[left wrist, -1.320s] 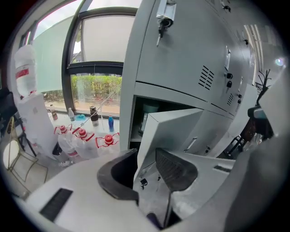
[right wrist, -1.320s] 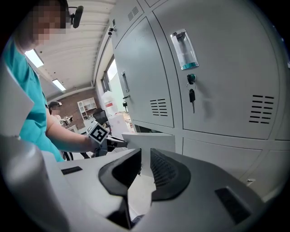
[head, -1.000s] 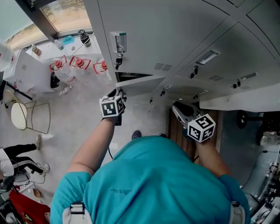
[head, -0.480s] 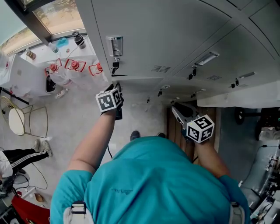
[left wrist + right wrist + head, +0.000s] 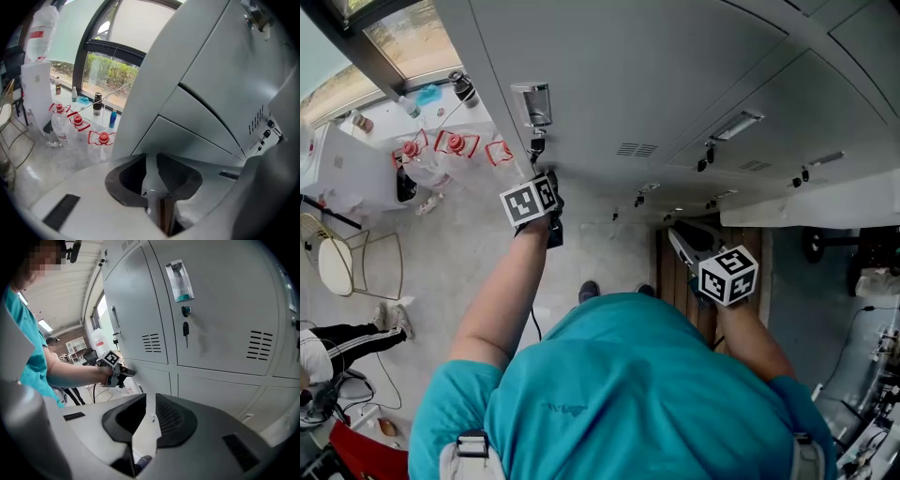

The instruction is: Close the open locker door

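Left arm reaches forward, left gripper closing empty fingers; right gripper sits drawn back, fingers slightly apart.

bottles on the floor left of the lockers, chair further left, window behind them

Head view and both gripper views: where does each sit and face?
Head view: on the head, steeply down; lockers, teal shirt, arms.
Left gripper view: on left gripper, jaws closing, empty; faces lockers, window.
Right gripper view: on right gripper; faces lockers, left arm.
Shared: left gripper, in head and right gripper views.
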Action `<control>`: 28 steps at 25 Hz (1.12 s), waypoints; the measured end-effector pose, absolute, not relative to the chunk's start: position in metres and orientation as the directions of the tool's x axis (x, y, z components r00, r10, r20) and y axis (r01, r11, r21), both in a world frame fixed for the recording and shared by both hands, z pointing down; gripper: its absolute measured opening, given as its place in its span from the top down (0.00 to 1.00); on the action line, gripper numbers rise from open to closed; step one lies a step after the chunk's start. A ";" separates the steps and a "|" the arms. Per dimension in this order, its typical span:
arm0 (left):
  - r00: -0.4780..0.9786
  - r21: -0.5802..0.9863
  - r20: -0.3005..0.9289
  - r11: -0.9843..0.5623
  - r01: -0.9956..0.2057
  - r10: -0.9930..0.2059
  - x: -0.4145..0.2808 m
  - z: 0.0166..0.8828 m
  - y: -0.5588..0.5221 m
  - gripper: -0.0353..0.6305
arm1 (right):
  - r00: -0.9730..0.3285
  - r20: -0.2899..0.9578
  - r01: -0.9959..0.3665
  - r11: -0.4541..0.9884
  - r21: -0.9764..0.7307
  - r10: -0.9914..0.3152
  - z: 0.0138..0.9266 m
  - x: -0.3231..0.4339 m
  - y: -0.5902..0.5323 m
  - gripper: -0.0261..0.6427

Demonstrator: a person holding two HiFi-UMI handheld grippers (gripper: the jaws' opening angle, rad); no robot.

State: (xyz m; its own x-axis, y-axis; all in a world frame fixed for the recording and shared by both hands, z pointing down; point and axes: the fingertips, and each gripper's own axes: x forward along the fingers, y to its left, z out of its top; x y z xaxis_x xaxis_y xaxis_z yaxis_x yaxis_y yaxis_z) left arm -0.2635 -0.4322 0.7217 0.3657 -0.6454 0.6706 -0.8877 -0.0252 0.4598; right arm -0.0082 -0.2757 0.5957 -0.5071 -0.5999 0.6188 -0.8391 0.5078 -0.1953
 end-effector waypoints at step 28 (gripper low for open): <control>0.461 0.389 0.553 -0.274 -0.879 -0.694 -0.264 0.690 -0.360 0.82 | -0.550 0.545 -0.810 0.563 -0.165 -0.632 0.566 -0.018 -0.265 0.87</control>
State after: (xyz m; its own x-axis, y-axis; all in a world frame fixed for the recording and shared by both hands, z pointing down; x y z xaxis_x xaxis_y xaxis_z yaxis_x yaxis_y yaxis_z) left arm -0.2644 -0.3598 0.6899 0.4610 -0.6943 0.5526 -0.8794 -0.2743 0.3891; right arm -0.0175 -0.2648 0.5659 -0.5504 -0.6322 0.5454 -0.8101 0.5625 -0.1655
